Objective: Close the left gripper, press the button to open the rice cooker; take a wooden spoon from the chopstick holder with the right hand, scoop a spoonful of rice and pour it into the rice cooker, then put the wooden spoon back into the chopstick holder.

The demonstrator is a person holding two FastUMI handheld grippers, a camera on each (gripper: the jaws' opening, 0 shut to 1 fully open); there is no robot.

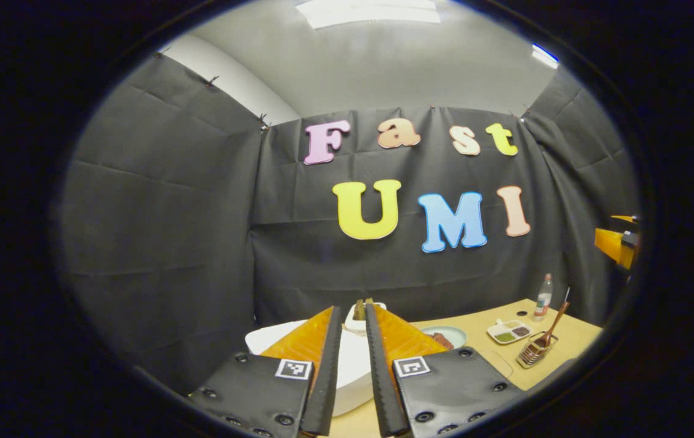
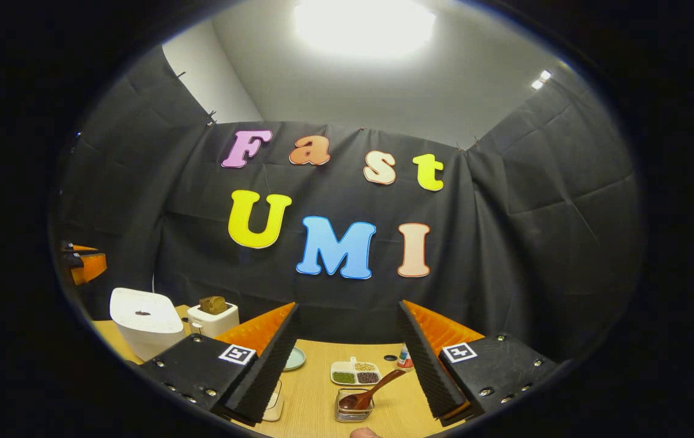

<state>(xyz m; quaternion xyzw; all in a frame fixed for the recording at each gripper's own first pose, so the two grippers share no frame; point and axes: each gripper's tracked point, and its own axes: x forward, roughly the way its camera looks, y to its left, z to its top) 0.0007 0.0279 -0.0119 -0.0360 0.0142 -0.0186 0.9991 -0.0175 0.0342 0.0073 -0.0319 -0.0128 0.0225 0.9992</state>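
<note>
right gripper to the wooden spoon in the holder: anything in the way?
Nothing visible. In the right gripper view the right gripper is open, and the wooden spoon sits in the chopstick holder on the table, low between the fingers. The sectioned dish and bottle lie beyond the holder.

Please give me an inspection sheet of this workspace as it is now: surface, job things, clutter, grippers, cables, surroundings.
Surface: tan wooden table.
Job's things: white rice cooker, lid down; wooden spoon standing in the chopstick holder; divided grain tray.
Clutter: toaster with bread, plate, bottle.
Grippers: left hand-held gripper nearly closed, holding nothing; right hand-held gripper open, above the holder.
Cables: nothing seen.
Surroundings: black cloth walls, ceiling lights.
</note>
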